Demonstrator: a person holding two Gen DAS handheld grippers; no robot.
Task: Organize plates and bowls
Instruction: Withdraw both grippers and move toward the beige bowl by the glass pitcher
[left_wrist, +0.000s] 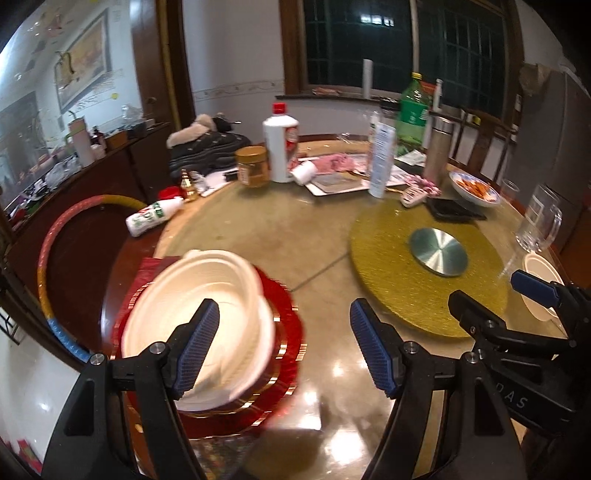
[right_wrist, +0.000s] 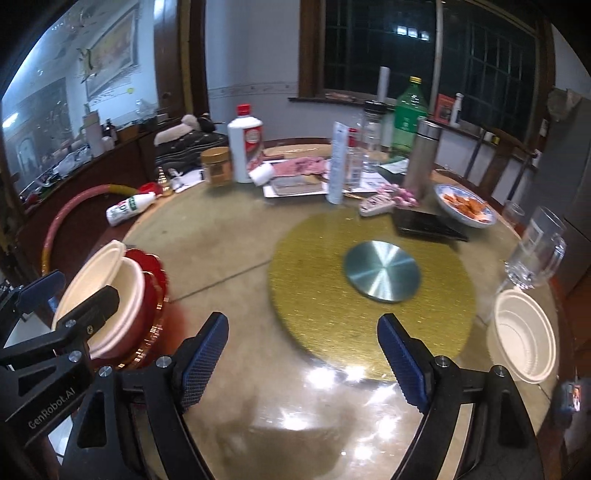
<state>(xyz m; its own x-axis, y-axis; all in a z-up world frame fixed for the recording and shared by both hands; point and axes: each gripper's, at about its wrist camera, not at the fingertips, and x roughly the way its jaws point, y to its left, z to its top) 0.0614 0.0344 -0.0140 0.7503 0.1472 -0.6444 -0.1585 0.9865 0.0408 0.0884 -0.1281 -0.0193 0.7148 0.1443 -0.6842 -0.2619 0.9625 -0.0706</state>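
Note:
A stack of white bowls (left_wrist: 207, 295) rests on red gold-rimmed plates (left_wrist: 284, 321) at the table's near left edge, blurred in the left wrist view. My left gripper (left_wrist: 286, 347) is open; its left finger hangs over the stack and its right finger over bare table, gripping nothing. The right wrist view shows the same stack (right_wrist: 125, 291) with the left gripper (right_wrist: 68, 299) in front of it. A single white bowl (right_wrist: 524, 332) sits near the right edge, also seen as the bowl (left_wrist: 541, 273). My right gripper (right_wrist: 303, 358) is open and empty over the tabletop, left of that bowl.
A round gold mat (right_wrist: 314, 258) with a metal disc (right_wrist: 382, 271) fills the table's middle. Behind it stand bottles, a jar, a tray, a dish of orange food (right_wrist: 465, 206) and a black case. A glass mug (right_wrist: 535, 254) stands beyond the single bowl. A coloured hoop (left_wrist: 46, 266) leans at left.

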